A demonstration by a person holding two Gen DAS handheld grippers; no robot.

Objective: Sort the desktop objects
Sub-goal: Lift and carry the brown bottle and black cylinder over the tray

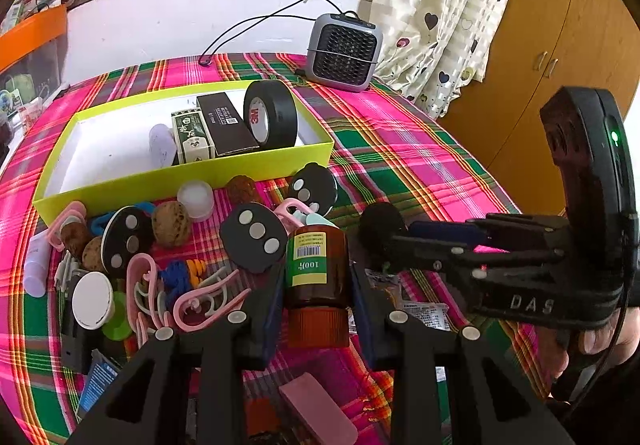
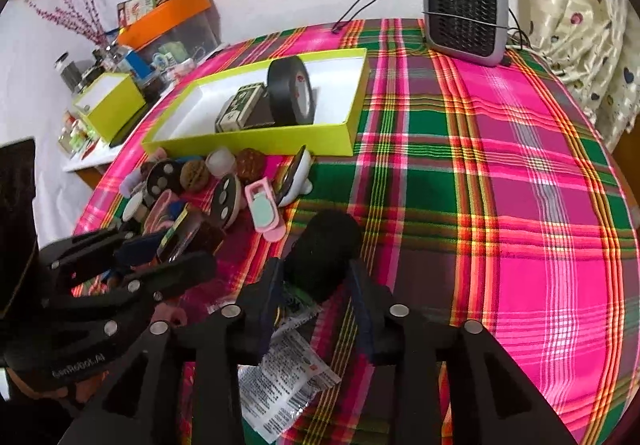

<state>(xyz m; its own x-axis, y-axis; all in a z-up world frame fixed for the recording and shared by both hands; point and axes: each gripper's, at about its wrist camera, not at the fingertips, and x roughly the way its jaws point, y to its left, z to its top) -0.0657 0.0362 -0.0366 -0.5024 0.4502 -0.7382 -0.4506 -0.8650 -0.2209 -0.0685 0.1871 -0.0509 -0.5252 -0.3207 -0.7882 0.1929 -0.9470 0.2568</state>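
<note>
Amber item: brown plastic pill bottle [image 1: 316, 269] with orange cap and green-yellow label reading "100", clamped between the left tongs [image 1: 316, 285] above the pile; mostly hidden in the right view.
Black item: fuzzy black ball [image 2: 324, 253] on the plaid-clothed worktop [image 2: 520, 205], between the right tongs [image 2: 318, 277]; whether the pads press it cannot be told.
Container: lime-green cardboard tray [image 1: 192, 181] holding a black tape roll [image 1: 272, 113] marked "3M" and two small boxes, print unreadable.
Pile: walnuts, pink clips, black discs with white dots [image 1: 256, 233], partly overlapping.
Right view only: printed foil sachet [image 2: 280, 385], text too small.
Lettering: "DAS" on right tool body, left view.
</note>
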